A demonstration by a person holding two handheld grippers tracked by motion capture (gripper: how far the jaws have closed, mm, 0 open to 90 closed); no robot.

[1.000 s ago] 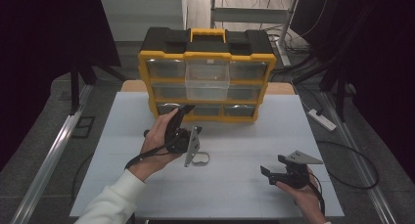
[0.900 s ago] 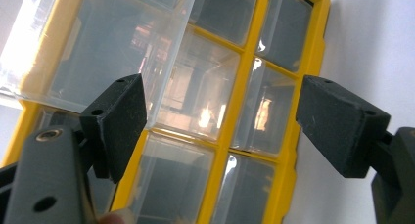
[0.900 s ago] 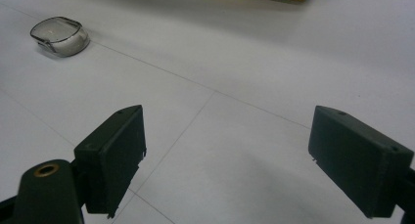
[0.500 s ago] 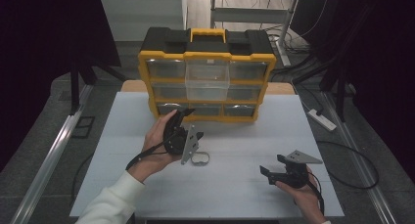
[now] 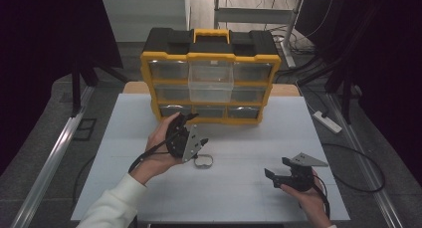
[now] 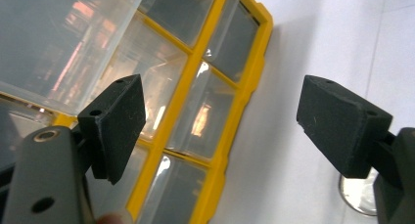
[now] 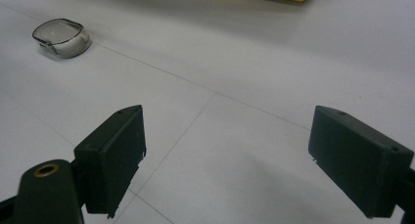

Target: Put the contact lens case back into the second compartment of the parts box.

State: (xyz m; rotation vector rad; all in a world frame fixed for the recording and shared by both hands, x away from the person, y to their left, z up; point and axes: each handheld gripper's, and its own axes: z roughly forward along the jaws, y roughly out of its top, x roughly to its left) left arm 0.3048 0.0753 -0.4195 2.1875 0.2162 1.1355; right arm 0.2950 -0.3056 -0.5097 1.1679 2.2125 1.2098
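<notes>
A: Starting nearest the person, what was at the front edge of the table (image 5: 234,188)?

B: The right gripper (image 5: 271,174) sat low at the front right, held in the right hand (image 5: 308,198), pointing left across the white top. In the right gripper view its two black pads (image 7: 115,158) stood wide apart with only bare table between them.

A: And the small clear thing?

B: A small clear container (image 5: 202,161), rounded and shallow, lay on the table near the middle, just right of the left hand (image 5: 161,148). In the right gripper view it showed far off at the upper left (image 7: 62,37), well apart from that gripper. In the left gripper view part of it peeked out behind the right-hand pad, at the lower right (image 6: 355,197).

A: So the left gripper was not holding it?

B: No. The left gripper (image 5: 191,131) was lifted above the table, aimed at the lower left of the yellow organizer (image 5: 147,71). Its pads (image 6: 117,123) were spread wide, nothing pinched between them.

A: What lay beyond?

B: The organizer stood upright at the back of the table, black on top with a yellow handle (image 5: 211,35). One clear drawer (image 5: 211,81) in the middle column stuck out toward the person. Whether the lifted gripper touched the organizer, I could not tell.
</notes>
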